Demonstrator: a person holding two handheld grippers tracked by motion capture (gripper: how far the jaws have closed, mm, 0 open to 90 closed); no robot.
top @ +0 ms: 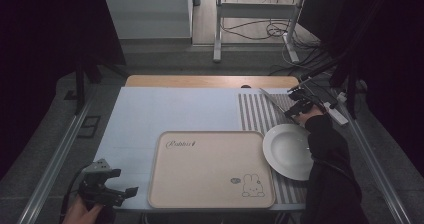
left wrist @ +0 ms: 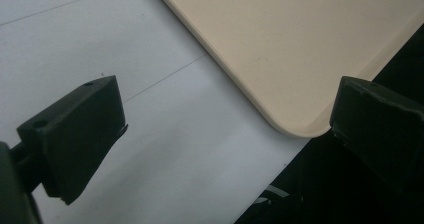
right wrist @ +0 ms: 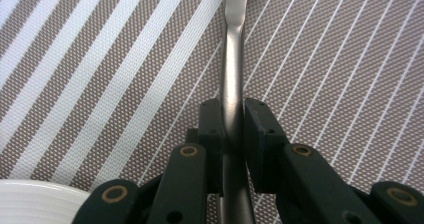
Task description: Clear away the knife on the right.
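While pinched between the right gripper (right wrist: 233, 119)'s fingers, a smooth metal utensil handle (right wrist: 233, 79) over ribbed striped placemat (right wrist: 100, 84); left gripper (left wrist: 225, 134)'s fingers spread.

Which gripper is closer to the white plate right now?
Right. The right gripper sits just beyond the plate on the striped mat, jaws shut on a metal utensil. The left gripper is across the tray, at the table's near left corner.

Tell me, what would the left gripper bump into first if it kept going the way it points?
Probably the beige tray: the left gripper aims toward its near left corner, jaws open, only bare white table before it. Depth is hard to judge.
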